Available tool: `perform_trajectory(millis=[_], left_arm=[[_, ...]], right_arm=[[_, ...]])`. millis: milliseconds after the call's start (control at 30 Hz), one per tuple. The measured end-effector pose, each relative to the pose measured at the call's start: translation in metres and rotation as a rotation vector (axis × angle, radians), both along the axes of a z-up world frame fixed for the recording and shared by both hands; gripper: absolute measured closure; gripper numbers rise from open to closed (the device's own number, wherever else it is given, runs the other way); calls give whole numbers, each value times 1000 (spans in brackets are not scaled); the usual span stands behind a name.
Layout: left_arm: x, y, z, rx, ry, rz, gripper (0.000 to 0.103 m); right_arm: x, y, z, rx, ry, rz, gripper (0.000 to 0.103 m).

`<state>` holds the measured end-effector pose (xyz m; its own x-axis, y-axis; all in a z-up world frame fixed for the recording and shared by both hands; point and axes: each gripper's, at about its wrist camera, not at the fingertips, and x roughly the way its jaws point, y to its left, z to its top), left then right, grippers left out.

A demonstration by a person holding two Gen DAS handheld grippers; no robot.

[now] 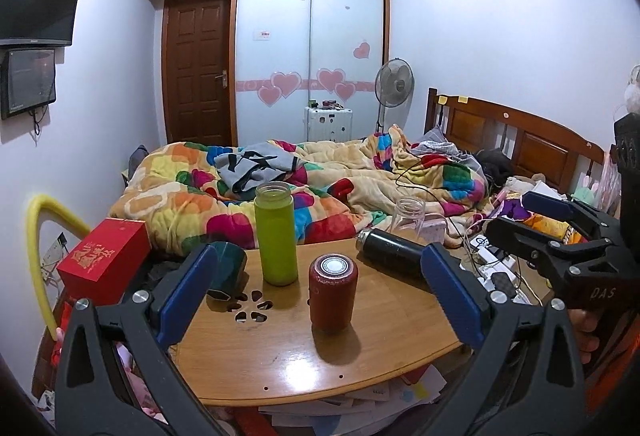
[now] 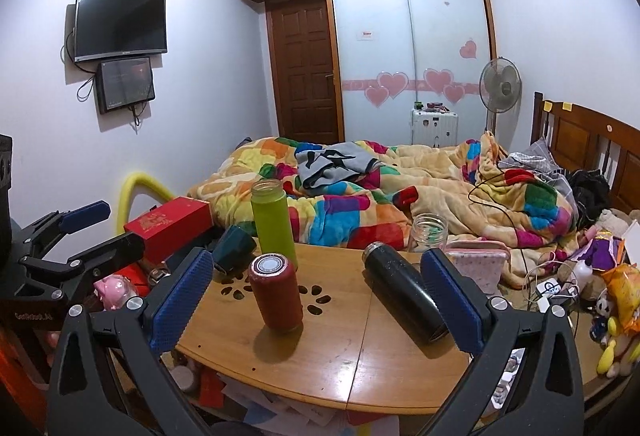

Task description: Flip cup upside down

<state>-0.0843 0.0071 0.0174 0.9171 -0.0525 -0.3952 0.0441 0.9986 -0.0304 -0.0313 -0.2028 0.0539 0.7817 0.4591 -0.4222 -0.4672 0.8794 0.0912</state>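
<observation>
While both grippers, left (image 1: 320, 300) and right (image 2: 316, 300), hover spread wide and empty, the red cup (image 1: 333, 293) stands upright between the left one's fingers.

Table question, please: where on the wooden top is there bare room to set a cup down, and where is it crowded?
The widest bare patch on the table is its near edge, in front of the red cup and the lying black bottle. The far left is crowded: the green bottle and dark teal cup cluster there.
</observation>
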Motion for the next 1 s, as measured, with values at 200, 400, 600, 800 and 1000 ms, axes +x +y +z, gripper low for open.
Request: perform_trajectory(millis=[200, 400, 600, 800, 1000], left_arm=[[2, 0, 1, -2, -2, -1, 0], [2, -2, 3, 2, -8, 2, 0], [2, -2, 6, -7, -23, 8, 0], [1, -3, 7, -24, -18, 2, 0], [1, -1, 7, -40, -19, -4, 0]], right_arm=[[2, -2, 0, 7, 2, -13, 0], [4, -3, 2, -1, 1, -23, 0], [0, 1, 5, -4, -7, -16, 0], [-1, 2, 6, -6, -14, -10, 0], [0, 3, 7, -3, -18, -6, 0]])
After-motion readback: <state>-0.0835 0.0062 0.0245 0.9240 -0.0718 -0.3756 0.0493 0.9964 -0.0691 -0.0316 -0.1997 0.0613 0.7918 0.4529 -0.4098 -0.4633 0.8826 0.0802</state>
